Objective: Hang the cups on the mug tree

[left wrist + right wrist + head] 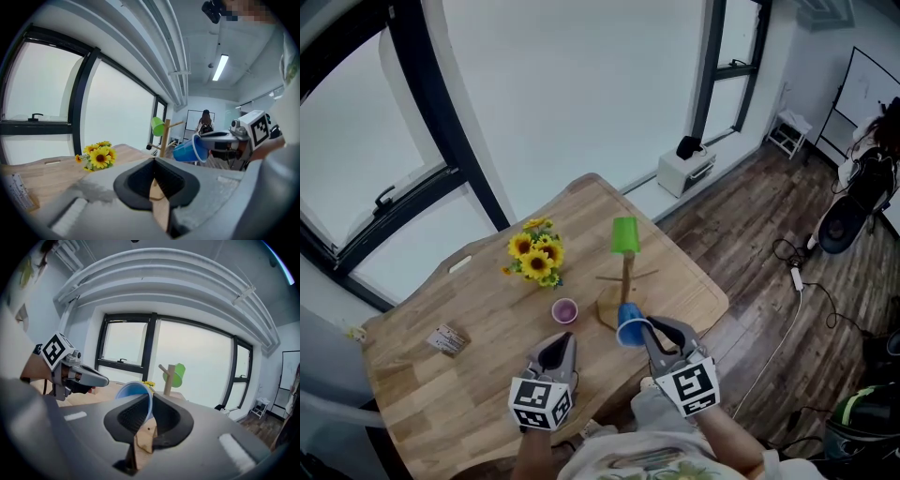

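1. nearest the person, the left claw (562, 342) is seen pressed together with nothing in it, held over the front of the tabletop (459, 384).
2. beside it, the right claw (648, 330) is pinched on the rim wall of the blue cup (630, 327). the cup is carried on its side, mouth toward the claw, close to the foot of the tree (626, 272).
3. a purple cup (564, 310) stands mouth up on the tabletop, between the left claw and the tree; it is judged to be left for later.
4. the tree stands upright with bare pegs (649, 274) low on it, and a green cup (625, 234) is already hung at its top.
5. the step in hand is judged to be hanging the blue cup. the cup should be raised to a bare peg and turned so its mouth meets the peg tip. it should then be slid on along the peg's slope before the pinch is eased.
6. the tree should not be nudged, since its base looks light. the sunflowers (534, 255) farther back are well apart from the path.
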### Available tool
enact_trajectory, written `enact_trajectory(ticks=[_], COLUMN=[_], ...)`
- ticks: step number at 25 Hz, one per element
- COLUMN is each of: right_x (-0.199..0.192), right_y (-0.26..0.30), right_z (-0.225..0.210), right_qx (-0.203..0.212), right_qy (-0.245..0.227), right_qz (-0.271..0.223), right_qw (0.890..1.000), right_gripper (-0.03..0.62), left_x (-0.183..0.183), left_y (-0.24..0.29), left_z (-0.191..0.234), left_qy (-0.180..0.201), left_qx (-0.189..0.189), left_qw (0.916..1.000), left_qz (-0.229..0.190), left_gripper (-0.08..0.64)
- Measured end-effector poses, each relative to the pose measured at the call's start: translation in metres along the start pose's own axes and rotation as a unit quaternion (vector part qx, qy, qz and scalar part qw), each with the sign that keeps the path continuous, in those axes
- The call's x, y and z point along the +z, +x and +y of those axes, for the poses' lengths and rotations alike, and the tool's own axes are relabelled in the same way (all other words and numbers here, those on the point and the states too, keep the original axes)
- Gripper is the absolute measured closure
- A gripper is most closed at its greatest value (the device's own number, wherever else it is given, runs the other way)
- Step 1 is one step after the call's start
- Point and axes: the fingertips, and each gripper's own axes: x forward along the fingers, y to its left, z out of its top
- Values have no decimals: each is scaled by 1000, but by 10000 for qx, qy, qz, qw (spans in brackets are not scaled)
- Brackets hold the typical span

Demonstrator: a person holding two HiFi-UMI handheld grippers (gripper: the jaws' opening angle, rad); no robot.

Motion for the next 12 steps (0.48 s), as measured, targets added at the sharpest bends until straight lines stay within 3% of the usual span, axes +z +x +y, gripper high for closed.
enact_trajectory(ticks=[12], right_x=[-4], right_y=[-17], right_z=[-70], right_qx=[-812], right_qy=[-41], right_qz=[39], right_qw=[9967], right_gripper=[561], left_x=[1], left_y=[11], left_z=[-17], left_qy=[68], left_qx=[-193], left_qw=[9998], left_qz=[70], left_gripper=[557])
